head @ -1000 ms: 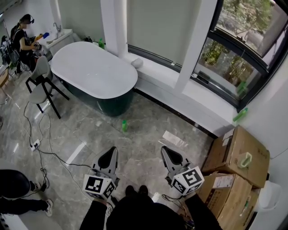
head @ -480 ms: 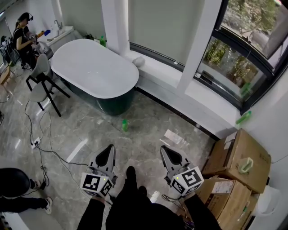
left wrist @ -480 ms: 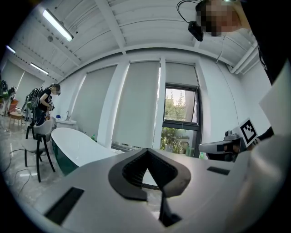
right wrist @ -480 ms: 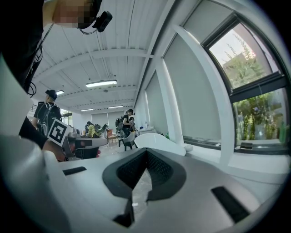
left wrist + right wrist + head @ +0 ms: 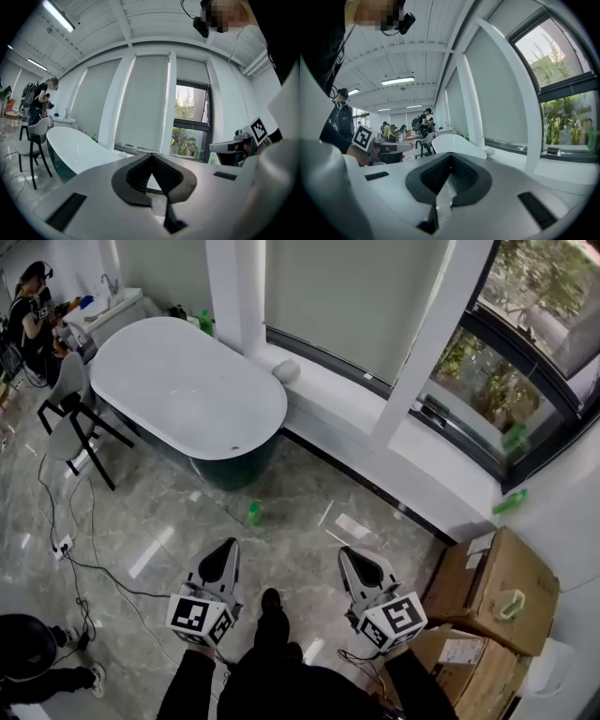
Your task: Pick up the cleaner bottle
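The cleaner bottle (image 5: 254, 513), small and green, stands on the grey marble floor just in front of the dark-sided bathtub (image 5: 183, 381). My left gripper (image 5: 228, 554) is held level a little short of the bottle and slightly to its left, jaws shut with nothing in them. My right gripper (image 5: 356, 559) is off to the bottle's right, also shut and empty. In the left gripper view the shut left gripper (image 5: 151, 159) faces the tub (image 5: 75, 150) and the window. The right gripper view shows the right gripper (image 5: 450, 159) shut; the bottle is hidden in both gripper views.
Cardboard boxes (image 5: 492, 587) are stacked at the right. Other green bottles sit on the window sill (image 5: 507, 502) and behind the tub (image 5: 206, 324). A chair (image 5: 70, 423) and a floor cable (image 5: 89, 559) lie left. A person (image 5: 28, 310) works at the far left.
Both grippers have moved forward across the floor toward the tub and window. The green bottle now lies closer to the left gripper's tip. Jaws stayed shut.
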`<state>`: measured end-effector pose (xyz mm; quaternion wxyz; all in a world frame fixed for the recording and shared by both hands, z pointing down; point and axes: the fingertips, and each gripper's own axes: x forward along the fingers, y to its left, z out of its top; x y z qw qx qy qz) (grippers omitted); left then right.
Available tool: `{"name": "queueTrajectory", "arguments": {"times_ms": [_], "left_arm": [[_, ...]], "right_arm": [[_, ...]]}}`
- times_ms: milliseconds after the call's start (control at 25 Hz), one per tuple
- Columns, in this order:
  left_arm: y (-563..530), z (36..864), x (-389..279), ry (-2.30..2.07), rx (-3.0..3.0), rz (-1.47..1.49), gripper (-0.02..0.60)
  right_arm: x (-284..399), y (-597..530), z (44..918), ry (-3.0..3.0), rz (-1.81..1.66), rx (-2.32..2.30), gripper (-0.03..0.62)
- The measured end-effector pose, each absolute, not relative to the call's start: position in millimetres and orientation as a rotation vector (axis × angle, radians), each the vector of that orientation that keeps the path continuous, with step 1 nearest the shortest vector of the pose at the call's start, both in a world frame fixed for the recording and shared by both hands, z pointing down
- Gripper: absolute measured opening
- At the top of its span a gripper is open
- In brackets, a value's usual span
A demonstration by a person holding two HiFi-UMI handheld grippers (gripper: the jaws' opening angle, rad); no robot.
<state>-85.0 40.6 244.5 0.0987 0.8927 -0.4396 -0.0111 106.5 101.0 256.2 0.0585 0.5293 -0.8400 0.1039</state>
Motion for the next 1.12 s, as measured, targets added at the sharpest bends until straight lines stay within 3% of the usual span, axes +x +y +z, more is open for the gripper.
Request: {"name": "queueTrajectory", "arguments": {"times_ms": [480, 840, 960, 1120], "left_arm": [[-88.0, 251.2, -100.2, -1.293, 2.643, -0.042, 0.006], [-134.4, 309.1, -93.9, -1.313, 2.605, 0.112, 0.011], [-143.1, 334.3, -92.5, -1.342, 2.577, 0.146, 0.075], [-156.2, 370.0, -85.0, -1.349, 2.551, 0.164, 0.115]], "right_arm": [[84.2, -32.4, 249.9, -2.527, 0.288, 1.583, 0.002], [88.8, -77.8, 287.1, -2.503, 0.340, 1.505, 0.002], [93.1, -89.2, 305.2, -2.503, 0.344, 1.474, 0.003], [101.1, -103.2, 336.0, -2.502, 0.356, 1.454, 0.003]]}}
